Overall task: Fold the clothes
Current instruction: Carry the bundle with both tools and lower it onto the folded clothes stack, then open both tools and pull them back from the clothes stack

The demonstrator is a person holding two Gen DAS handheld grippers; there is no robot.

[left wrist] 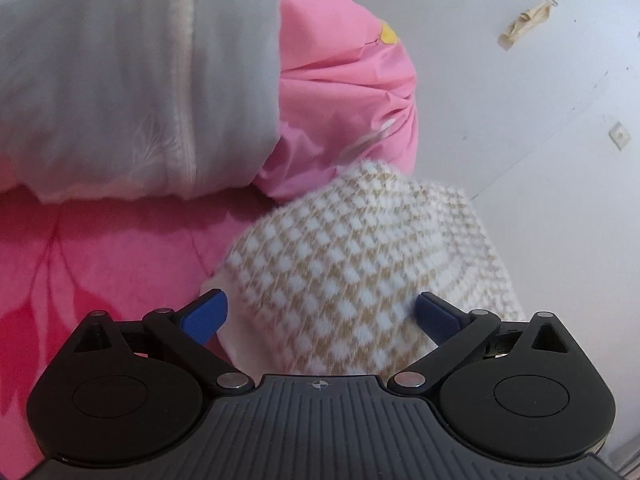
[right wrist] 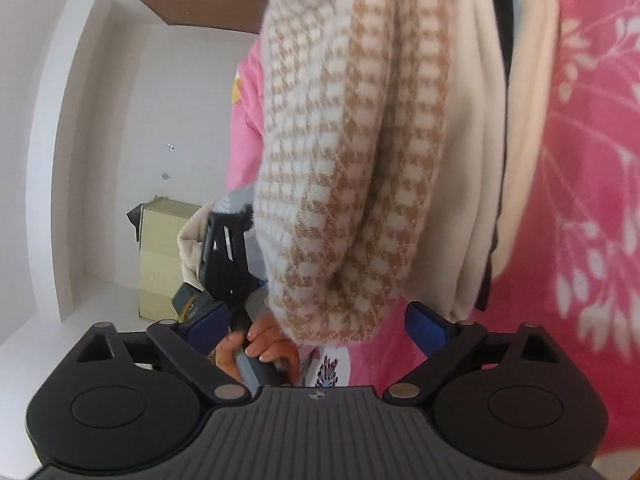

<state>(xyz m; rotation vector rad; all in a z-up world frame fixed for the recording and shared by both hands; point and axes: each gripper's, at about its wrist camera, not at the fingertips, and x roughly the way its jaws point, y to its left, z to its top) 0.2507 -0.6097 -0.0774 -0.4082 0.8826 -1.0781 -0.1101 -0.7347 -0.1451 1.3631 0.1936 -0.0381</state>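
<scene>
A fluffy beige-and-white houndstooth sweater point(left wrist: 352, 264) lies bundled on the pink floral bedspread point(left wrist: 100, 264). My left gripper point(left wrist: 322, 314) is open, its blue fingertips point(left wrist: 206, 316) on either side of the sweater's near end. In the right wrist view the same sweater point(right wrist: 344, 152) looks like a rolled bundle, next to folded cream garments point(right wrist: 488, 140). My right gripper point(right wrist: 316, 326) is open with the sweater's lower end between its jaws. The left gripper body point(right wrist: 226, 256) and the hand holding it show at centre left of that view.
A grey-white pillow point(left wrist: 120, 80) and a pink pillow point(left wrist: 344, 80) lie beyond the sweater. White walls point(left wrist: 540, 80) border the bed. A yellowish box point(right wrist: 160, 256) stands on the floor by the wall. Pink floral bedding point(right wrist: 580, 200) fills the right side.
</scene>
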